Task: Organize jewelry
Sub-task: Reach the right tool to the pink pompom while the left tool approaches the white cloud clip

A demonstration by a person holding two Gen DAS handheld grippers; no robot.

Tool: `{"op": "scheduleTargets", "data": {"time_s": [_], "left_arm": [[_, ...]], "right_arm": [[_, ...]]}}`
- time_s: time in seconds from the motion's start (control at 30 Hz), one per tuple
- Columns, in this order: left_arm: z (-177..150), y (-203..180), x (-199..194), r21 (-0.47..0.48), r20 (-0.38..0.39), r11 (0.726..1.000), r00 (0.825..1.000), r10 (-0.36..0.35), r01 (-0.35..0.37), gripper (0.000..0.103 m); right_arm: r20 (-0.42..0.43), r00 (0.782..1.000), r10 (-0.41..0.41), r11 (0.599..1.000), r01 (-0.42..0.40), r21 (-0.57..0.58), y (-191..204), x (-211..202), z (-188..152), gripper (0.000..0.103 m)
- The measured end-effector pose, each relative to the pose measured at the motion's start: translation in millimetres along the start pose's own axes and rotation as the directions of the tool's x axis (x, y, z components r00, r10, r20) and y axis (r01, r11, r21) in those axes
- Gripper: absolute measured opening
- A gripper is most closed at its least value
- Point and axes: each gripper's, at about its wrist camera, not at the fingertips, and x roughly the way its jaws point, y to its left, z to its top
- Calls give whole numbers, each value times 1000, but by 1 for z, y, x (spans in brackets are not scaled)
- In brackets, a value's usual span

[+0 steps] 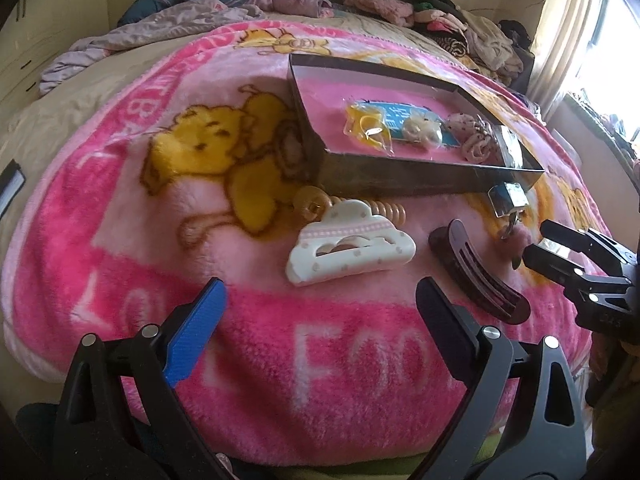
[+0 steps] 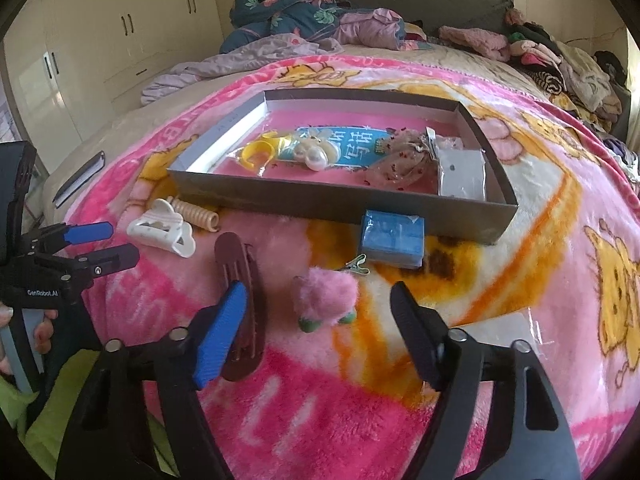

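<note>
So the job is getting the loose hair bits off the pink blanket (image 2: 320, 420) and into the grey box (image 2: 340, 200), which already has a few things in it. Going left to right across the right wrist view: white cloud-shaped hair claw (image 2: 162, 229) with a coiled hair tie (image 2: 198, 213) touching it, then the dark brown barrette (image 2: 240, 304), then the fluffy pink clip (image 2: 326, 298), and a small blue box (image 2: 392, 238) right against the box's front wall.

The right gripper (image 2: 320, 332) looks lined up on the fluffy pink clip. Its jaws are partway open with the clip sitting between the tips, not pinched yet as far as I can tell. My take: come down a touch more so the pads close on the body of the fluff and not just the fuzz, otherwise it'll slip out. Also watch the blue pad (image 2: 220, 336), it sits right over the barrette and could drag it along.

The left gripper (image 1: 320, 320) is spread wide, holding nothing, hovering just short of the white claw.

Both point steeply down at the blanket, side by side, the left one's handle in a hand (image 2: 42, 332) at the frame edge.
</note>
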Motion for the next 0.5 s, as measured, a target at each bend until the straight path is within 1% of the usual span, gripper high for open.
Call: {"op": "scheduleTargets", "data": {"time_s": [0.03,0.2,0.3,0.37,0.4,0.5], "left_arm": [[0,-1,2,-2,-3,1000,1000,-3,3,87],[2,-5,11,-24,-17,1000,1000,-14,14,87],[5,-8,16,-33,-20,999,1000,-16,16,87],[7,-10,20,-35,-21,999,1000,-15,14,87],[7,-11,22,-36,-24,999,1000,-12,11,87],[9,-13,27,-43,-26,999,1000,-5,4,87]], "right_arm": [[-7,1000,3,1000,-3,0,-1,3,0,63],[-31,999,15,1000,-15,-2,-2,15,-2,50],[-42,999,18,1000,-18,1,-4,20,-4,46],[-51,998,22,1000,-22,8,-7,24,-5,41],[-53,998,26,1000,-25,10,-7,25,-6,37],[-53,998,27,1000,-26,15,-10,27,-7,33]]}}
